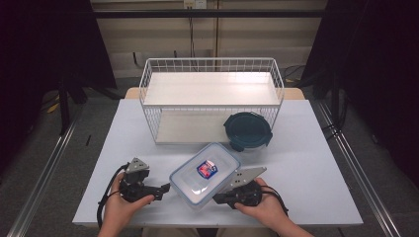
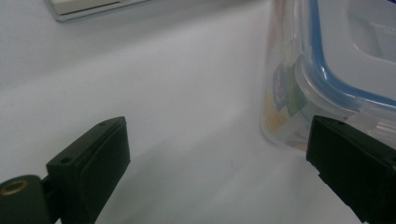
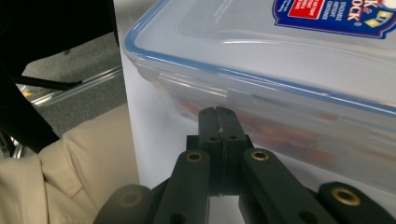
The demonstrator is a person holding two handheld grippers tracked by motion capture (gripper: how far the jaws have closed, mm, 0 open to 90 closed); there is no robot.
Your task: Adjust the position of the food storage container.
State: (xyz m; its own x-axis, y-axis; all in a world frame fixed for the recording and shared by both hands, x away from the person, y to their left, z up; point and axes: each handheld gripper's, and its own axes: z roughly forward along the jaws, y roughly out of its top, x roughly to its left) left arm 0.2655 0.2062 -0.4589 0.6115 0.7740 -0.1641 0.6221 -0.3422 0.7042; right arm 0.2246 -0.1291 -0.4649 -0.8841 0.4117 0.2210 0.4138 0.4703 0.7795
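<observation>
A clear rectangular food box [image 1: 205, 174] with a blue-sealed lid and a red and blue label lies at an angle on the white table [image 1: 306, 163], near its front edge. My left gripper [image 1: 160, 190] rests on the table just left of the box. In the left gripper view my left gripper [image 2: 217, 135] is open, bare table lies between its jaws, and the box's corner [image 2: 327, 60] rises just past the right-hand jaw. My right gripper [image 1: 217, 199] sits at the box's near right side. In the right gripper view my right gripper [image 3: 217, 112] is shut with nothing in it, its tips close to the box's wall [image 3: 280, 60].
A white wire two-level rack [image 1: 210, 60] stands at the back of the table. A round dark teal lidded container [image 1: 247, 130] sits at its front right corner, just behind the box. The table's front edge and a beige trouser leg [image 3: 70, 177] lie close behind my right gripper.
</observation>
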